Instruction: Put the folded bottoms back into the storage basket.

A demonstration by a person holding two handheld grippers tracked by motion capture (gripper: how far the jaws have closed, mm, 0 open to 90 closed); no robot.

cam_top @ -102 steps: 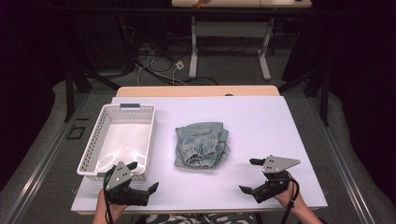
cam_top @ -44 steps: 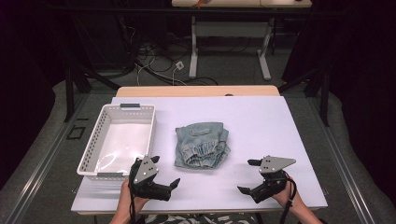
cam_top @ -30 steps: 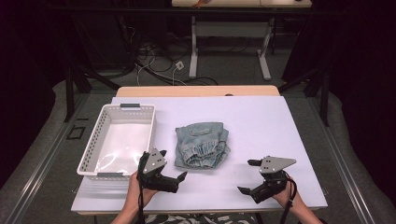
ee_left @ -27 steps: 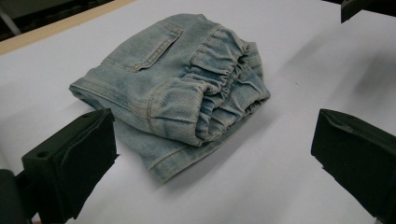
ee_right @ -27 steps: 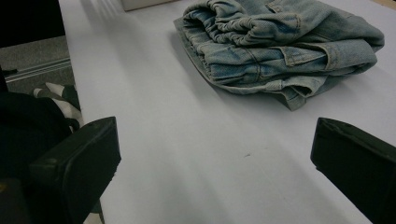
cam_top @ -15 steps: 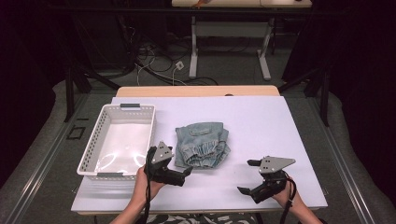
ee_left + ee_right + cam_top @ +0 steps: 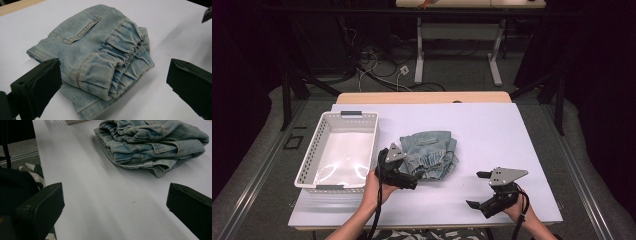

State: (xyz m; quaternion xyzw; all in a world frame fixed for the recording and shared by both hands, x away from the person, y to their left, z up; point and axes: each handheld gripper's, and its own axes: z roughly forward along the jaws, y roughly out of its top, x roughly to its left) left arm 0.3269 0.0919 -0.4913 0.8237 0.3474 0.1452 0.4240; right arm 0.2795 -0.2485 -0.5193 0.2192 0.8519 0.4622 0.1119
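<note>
Jeans (image 7: 428, 154) lie folded mid-surface, directly ahead of the left tongs (image 7: 411, 181), whose jaws stand spread and empty.

Seen from the left gripper view, the denim bundle (image 7: 97, 55) sits between and just beyond the two black jaws, its gathered cuffs toward the right jaw and its pocketed panel toward the left; neither jaw touches cloth. From above, the bundle's longer side runs roughly across the white surface (image 7: 512, 135), with the white basket (image 7: 360, 121) just beside it on the left. The right tongs (image 7: 479, 191) rest well apart near the front edge, jaws likewise released and holding nothing, the jeans (image 7: 150, 142) lying far ahead of them. By position, the left hand (image 7: 374, 187) is plainly the nearer one for any pick-up.
</note>
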